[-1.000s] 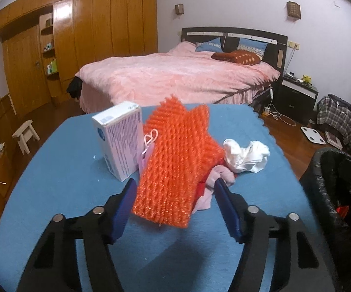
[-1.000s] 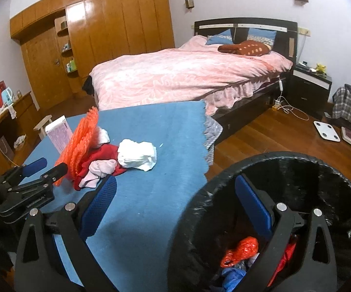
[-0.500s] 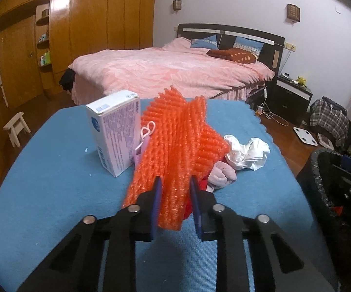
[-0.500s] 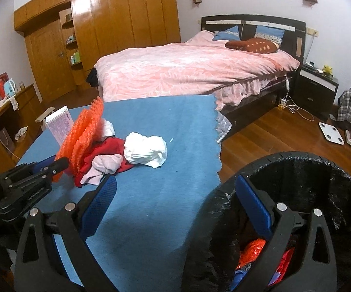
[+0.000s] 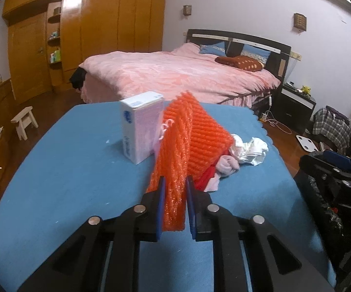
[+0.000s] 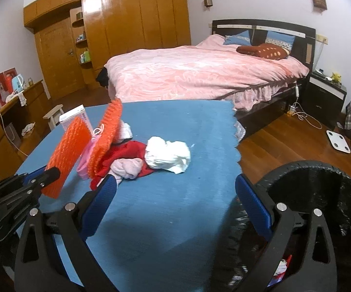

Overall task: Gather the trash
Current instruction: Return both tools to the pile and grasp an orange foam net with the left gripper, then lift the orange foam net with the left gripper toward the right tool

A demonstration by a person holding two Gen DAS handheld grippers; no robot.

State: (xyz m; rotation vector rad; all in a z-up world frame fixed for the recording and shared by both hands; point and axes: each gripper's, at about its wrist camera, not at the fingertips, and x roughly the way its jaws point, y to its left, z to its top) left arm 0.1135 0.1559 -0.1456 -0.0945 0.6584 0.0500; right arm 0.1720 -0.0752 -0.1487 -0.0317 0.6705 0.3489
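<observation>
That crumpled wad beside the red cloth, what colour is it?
White. The crumpled wad shows best in the right wrist view.

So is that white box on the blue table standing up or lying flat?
Standing upright. The white box rests on its narrow end on the blue table, beside the orange mesh.

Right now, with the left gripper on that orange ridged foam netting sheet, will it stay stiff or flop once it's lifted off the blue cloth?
Probably floppy: the orange ridged foam netting sheet already bends in a fold above the left gripper, whose jaws are closing and squeezing it thin. Likely light, since its far part stands up unsupported. It may drag the pink looped string beside it.
</observation>
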